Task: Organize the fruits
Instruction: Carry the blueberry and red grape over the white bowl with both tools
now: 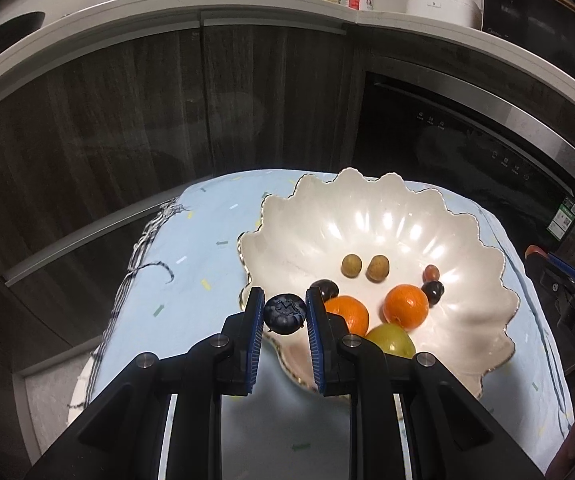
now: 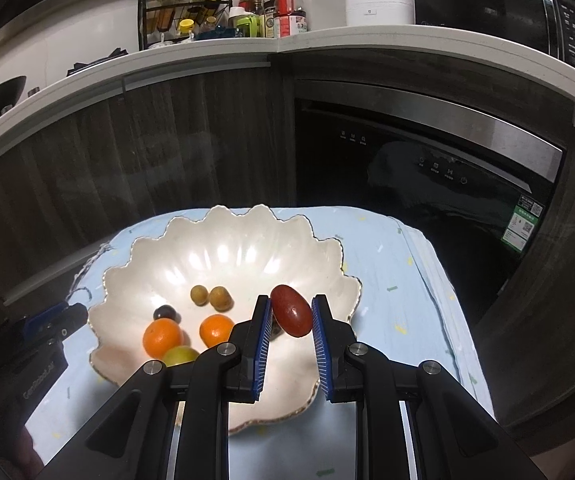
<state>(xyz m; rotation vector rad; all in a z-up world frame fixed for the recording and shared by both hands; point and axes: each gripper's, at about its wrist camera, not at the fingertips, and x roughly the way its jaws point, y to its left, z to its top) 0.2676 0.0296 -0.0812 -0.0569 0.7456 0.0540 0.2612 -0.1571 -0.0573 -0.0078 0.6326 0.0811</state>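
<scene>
While the left gripper (image 1: 285, 314) hangs over the near rim of the white scalloped ceramic bowl (image 1: 467, 280), its blue-padded jaws are pinched on a round dark blueberry (image 1: 285, 314), which fills the narrow gap between the pads and sits at their tips. The right gripper (image 2: 291, 316) is likewise clamped, on an oval reddish-brown fruit (image 2: 291, 315) held tilted between its 2 pads, above the bowl's near right side.

The bowl rests on a pale blue cloth with small coloured flecks (image 1: 207, 248). Inside it lie 2 orange mandarins (image 1: 406, 306), side by side but apart, with a yellow-green round fruit (image 1: 391, 340) just in front of them, partly hidden by the left gripper's finger. Farther back sit 2 small tan oval fruits (image 1: 351, 266), close together. A dark round berry (image 1: 433, 291) lies at the right mandarin's far side, a small reddish fruit (image 1: 431, 271) just behind it, and another dark berry (image 1: 325, 289) shows behind the left gripper's right pad
</scene>
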